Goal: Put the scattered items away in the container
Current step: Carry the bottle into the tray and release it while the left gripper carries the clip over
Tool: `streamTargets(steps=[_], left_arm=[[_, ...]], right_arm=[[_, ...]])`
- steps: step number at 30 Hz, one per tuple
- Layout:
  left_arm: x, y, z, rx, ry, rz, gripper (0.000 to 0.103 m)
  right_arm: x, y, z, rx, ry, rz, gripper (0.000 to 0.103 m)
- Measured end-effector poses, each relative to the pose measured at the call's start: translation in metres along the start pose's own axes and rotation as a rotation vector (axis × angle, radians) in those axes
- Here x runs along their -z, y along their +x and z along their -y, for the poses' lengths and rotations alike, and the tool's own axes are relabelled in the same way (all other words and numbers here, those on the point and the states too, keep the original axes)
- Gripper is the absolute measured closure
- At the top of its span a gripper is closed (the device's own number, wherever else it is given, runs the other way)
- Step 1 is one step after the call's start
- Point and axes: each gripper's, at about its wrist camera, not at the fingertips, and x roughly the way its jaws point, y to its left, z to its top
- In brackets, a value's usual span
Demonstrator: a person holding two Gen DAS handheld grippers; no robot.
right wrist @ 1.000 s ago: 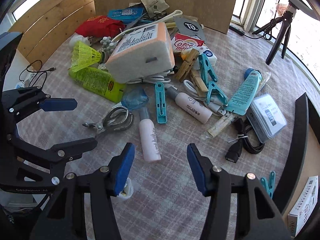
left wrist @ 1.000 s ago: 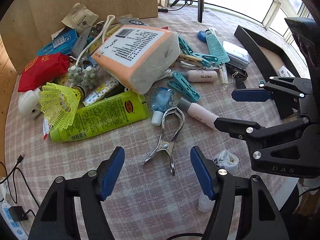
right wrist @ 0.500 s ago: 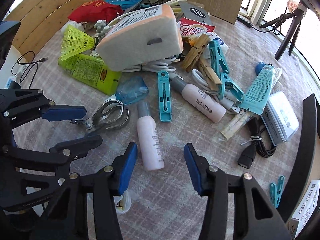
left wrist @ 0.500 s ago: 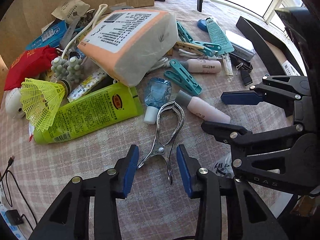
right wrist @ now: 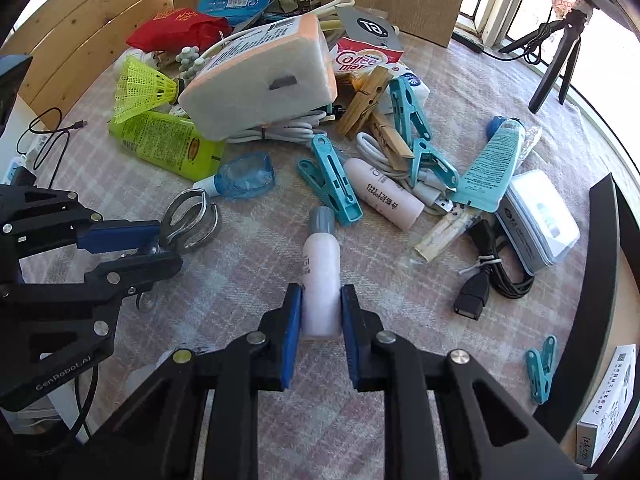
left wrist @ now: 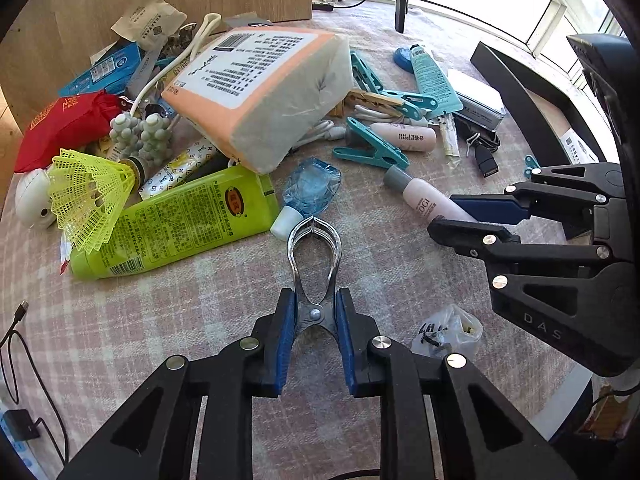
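My left gripper [left wrist: 315,312] is shut on a silver metal clip [left wrist: 314,256] at its hinge, on the checked tablecloth. The clip also shows in the right wrist view [right wrist: 188,220] between the left gripper's fingers [right wrist: 120,234]. My right gripper [right wrist: 320,308] is shut on a pale pink bottle [right wrist: 321,276] with a grey cap, gripping its lower end. The bottle shows in the left wrist view [left wrist: 428,200], with the right gripper [left wrist: 476,216] on it. The black container [right wrist: 596,280] stands at the right edge, and shows in the left wrist view [left wrist: 516,96] too.
A pile lies beyond: orange-white tissue pack [left wrist: 260,92], green tube [left wrist: 176,224], yellow shuttlecock [left wrist: 88,196], blue bottle [left wrist: 308,192], teal pegs [right wrist: 332,188], second pink bottle [right wrist: 384,196], teal tube [right wrist: 492,164], tin [right wrist: 536,220], black cable [right wrist: 488,276]. A small plastic bag [left wrist: 448,332] lies near my left gripper.
Both grippers moved forward and closed: the left onto the metal clip, the right onto the pink bottle. The clip now points straight ahead of the left gripper.
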Motion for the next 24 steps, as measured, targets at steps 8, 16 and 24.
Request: streamTargets(steps=[8,16,24], left_arm=[[-0.004,-0.024,0.005,-0.023,-0.021,0.035,0.084],[-0.019,-0.047,0.037,-0.005,-0.028,0.066,0.084],[-0.062,-0.055,0.085,0.048,0.028,0.124,0.084]], right_arm=[[0.004,-0.032,0.015,0.009,0.021,0.055,0.083],[0.016,-0.061,0.022,-0.008,0.062,0.112,0.084],[0.027,-0.086,0.09,0.018,0.227,0.176,0.083]])
